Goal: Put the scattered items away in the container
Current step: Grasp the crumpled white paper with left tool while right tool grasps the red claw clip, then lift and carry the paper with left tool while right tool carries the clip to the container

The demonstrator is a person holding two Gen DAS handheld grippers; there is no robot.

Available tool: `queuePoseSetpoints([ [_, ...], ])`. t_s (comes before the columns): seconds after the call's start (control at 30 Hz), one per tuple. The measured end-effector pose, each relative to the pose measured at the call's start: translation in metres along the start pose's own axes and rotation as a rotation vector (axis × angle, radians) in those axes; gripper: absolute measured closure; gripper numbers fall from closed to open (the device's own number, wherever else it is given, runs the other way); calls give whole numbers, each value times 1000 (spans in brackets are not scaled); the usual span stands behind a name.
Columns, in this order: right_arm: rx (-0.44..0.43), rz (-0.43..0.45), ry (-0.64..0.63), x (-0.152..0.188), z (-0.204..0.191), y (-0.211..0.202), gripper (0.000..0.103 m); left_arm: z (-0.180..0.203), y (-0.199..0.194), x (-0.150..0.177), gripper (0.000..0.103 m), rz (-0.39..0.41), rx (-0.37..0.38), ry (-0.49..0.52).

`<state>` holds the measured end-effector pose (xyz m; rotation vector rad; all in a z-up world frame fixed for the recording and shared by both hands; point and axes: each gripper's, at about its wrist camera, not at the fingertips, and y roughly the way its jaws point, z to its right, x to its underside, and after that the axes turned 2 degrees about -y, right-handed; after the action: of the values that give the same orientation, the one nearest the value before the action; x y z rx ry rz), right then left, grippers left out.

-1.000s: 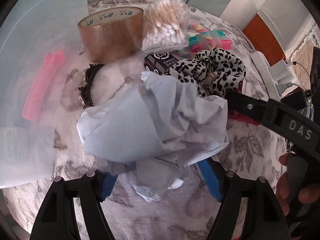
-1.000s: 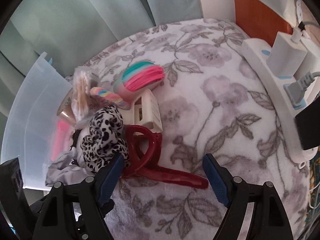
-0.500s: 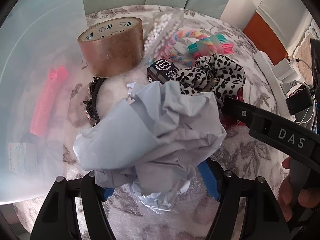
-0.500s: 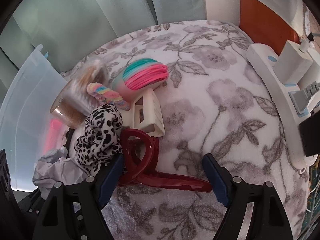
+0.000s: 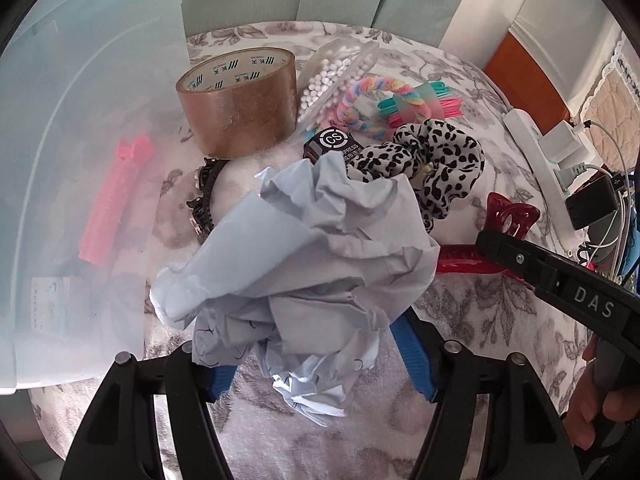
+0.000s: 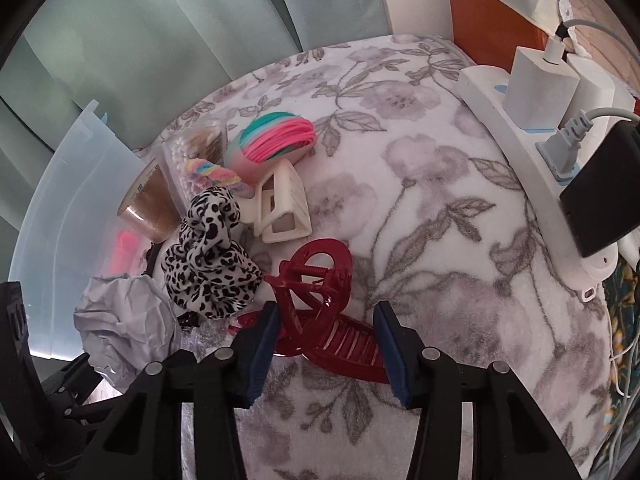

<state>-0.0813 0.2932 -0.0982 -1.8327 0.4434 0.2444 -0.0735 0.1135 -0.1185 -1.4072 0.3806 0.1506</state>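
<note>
My left gripper (image 5: 316,354) holds the crumpled paper (image 5: 304,264). My right gripper (image 6: 326,340) is closing around the red hair claw (image 6: 316,300); squeeze its ribbed body centrally.

A white power strip (image 6: 516,136) with plugged-in chargers lies on the floral blanket (image 6: 420,208), before pale green curtains (image 6: 160,20).

Crumpled paper (image 5: 316,272) held in the left hand-held gripper (image 5: 320,364) covers its left pad and most of a black box (image 5: 334,144) beyond. A pink clip (image 5: 114,200) blurs behind the translucent container (image 5: 80,120) wall; its label stays unreadable.
</note>
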Motion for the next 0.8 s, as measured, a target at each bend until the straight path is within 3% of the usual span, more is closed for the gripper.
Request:
queuePoseSetpoints([
  [0.2,1,-1,9,-3,-1,9,52,-4,2,1,32,-2,0,-10],
  [0.43,-36,6,28,-1,1,4,59,-3,-9,7,34,23,-4,-20],
  [0.53,-64,5,36,3,0,0,66,-2,-3,4,34,30,-3,-26],
  [0.8,-97,33,66,14,1,-25,66,-14,-45,15,34,84,8,-11],
])
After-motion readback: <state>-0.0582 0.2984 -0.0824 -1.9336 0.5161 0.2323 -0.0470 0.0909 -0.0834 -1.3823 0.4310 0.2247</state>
